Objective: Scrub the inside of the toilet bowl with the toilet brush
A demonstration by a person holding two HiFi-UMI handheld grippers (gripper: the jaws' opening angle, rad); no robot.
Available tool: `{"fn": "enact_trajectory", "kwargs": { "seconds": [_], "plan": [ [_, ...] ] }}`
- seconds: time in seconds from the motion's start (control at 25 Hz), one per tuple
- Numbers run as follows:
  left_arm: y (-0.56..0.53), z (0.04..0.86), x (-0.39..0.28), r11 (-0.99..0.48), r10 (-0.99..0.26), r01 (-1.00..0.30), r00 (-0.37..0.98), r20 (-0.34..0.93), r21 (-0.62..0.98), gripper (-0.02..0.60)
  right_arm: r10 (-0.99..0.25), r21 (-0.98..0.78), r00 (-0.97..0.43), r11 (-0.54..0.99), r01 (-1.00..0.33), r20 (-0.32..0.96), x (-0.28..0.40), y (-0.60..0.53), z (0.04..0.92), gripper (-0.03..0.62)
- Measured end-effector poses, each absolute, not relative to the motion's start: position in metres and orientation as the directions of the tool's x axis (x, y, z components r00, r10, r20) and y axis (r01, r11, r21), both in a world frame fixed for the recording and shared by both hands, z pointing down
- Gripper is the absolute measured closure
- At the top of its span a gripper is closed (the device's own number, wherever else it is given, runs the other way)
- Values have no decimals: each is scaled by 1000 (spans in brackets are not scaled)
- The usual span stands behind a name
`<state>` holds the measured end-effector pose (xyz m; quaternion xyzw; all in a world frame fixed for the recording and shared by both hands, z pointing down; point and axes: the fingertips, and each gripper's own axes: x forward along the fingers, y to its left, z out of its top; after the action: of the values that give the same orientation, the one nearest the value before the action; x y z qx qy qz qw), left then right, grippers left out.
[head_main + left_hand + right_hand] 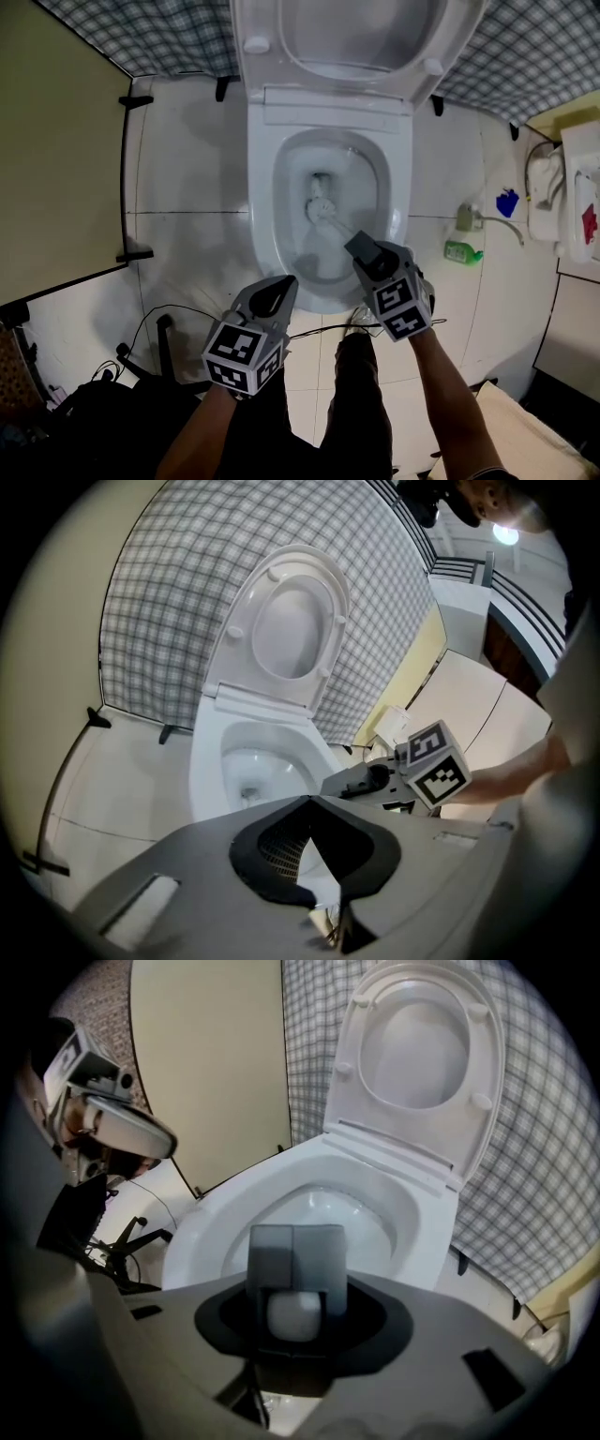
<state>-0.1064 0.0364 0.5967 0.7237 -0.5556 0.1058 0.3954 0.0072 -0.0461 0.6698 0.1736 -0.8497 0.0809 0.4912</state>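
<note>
The white toilet bowl [267,187] stands with its seat and lid [356,37] raised. A toilet brush has its white head [321,208] down near the drain, and its handle slants toward the bowl's front right. My right gripper [361,246] is shut on that handle. In the right gripper view the handle's white end [295,1318] sits between the grey fingers [319,1251] above the bowl. My left gripper [284,283] hovers over the bowl's front rim, shut, with nothing in it. In the left gripper view its jaws [309,801] meet in front of the bowl [211,761], with the right gripper [366,782] to their right.
A green bottle [462,251] and a blue item [507,202] sit on the floor right of the toilet, beside a white unit [572,187]. Cables [141,337] trail over the tiles at lower left. A beige partition [56,141] closes the left side.
</note>
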Motion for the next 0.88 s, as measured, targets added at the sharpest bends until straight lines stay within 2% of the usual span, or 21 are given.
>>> {"fn": "enact_trajectory", "kwargs": {
  "seconds": [0.16, 0.48, 0.64, 0.88],
  "plan": [
    [39, 596, -102, -74, -718, -889, 362, 595, 452, 571, -189, -29, -518, 923, -385, 834, 16, -18, 641, 405],
    [48, 596, -103, -56, -715, -892, 349, 605, 448, 571, -137, -157, -638, 911, -382, 758, -14, 16, 599, 405],
    [52, 595, -101, -56, -719, -889, 352, 599, 454, 571, -141, -152, -597, 898, -413, 789, -4, 20, 604, 407],
    [51, 588, -97, -78, -724, -880, 373, 581, 468, 571, -189, -72, -448, 861, -503, 874, 34, 10, 616, 408]
  ]
}}
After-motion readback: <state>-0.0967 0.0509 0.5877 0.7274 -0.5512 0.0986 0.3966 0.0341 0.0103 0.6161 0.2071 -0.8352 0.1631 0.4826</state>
